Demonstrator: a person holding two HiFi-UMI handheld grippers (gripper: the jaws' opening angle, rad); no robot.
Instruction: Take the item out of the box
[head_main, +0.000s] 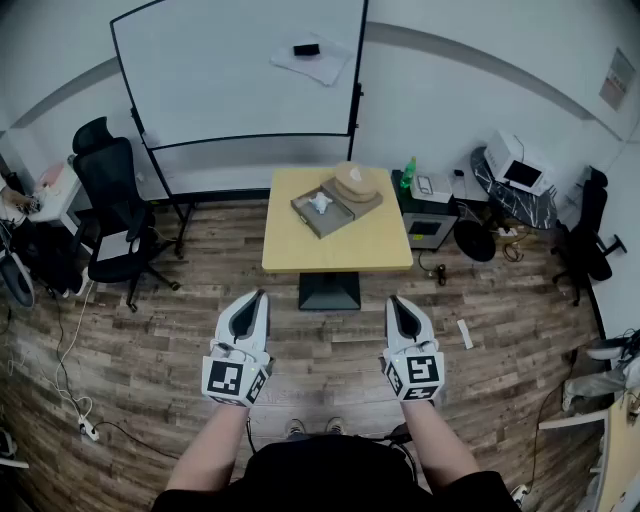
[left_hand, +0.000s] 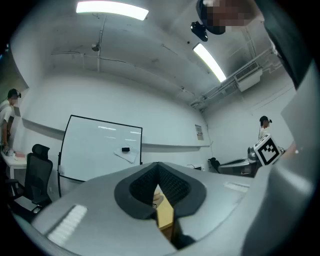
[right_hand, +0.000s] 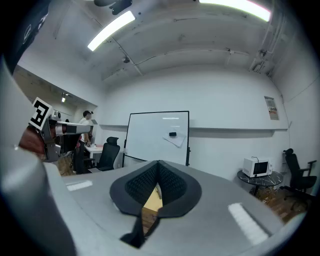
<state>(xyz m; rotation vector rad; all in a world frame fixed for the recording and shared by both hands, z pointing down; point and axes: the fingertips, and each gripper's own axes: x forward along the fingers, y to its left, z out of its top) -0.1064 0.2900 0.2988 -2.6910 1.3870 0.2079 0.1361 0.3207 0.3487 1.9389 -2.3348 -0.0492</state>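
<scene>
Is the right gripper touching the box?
Apart. Head view: the right gripper is over the floor, short of the table where the box sits.

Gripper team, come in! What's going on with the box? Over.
Both shut and empty: left gripper, right gripper, well short of the table. White item lies in the open box, untouched. Nothing blocking the way.
</scene>
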